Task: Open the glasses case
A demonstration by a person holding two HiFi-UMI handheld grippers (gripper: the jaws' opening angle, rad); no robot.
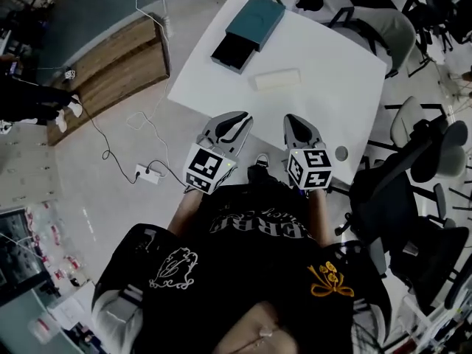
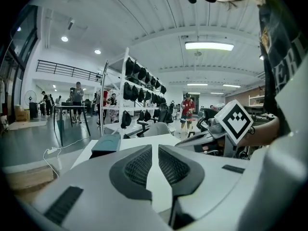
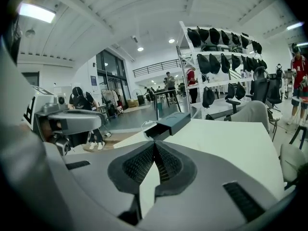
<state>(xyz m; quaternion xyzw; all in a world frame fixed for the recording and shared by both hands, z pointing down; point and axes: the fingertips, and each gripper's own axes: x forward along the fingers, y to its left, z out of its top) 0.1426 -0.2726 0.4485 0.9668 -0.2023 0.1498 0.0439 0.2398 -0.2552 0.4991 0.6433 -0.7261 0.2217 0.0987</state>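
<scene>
Head view: I look steeply down at a white table (image 1: 332, 65) with my two tongs held over its near edge.
Glasses case (image 1: 278, 78): a pale oblong lying flat on the table, just beside the near side of a teal box (image 1: 254, 22), well ahead of both tongs, with nothing touching it.
Teal box: at the far corner of the table, with a dark tray sticking out of its near end.
Left tongs (image 1: 234, 119): released; in the left gripper view the ribbed pads (image 2: 139, 166) stand a narrow gap apart with only bare tabletop between them.
Right tongs (image 1: 296, 121): clenched; in the right gripper view the tips meet, with nothing between them.
Beside the table: dark office chairs (image 1: 413, 198) on the right, a power strip (image 1: 147, 173) and its cable on the floor on the left.
</scene>
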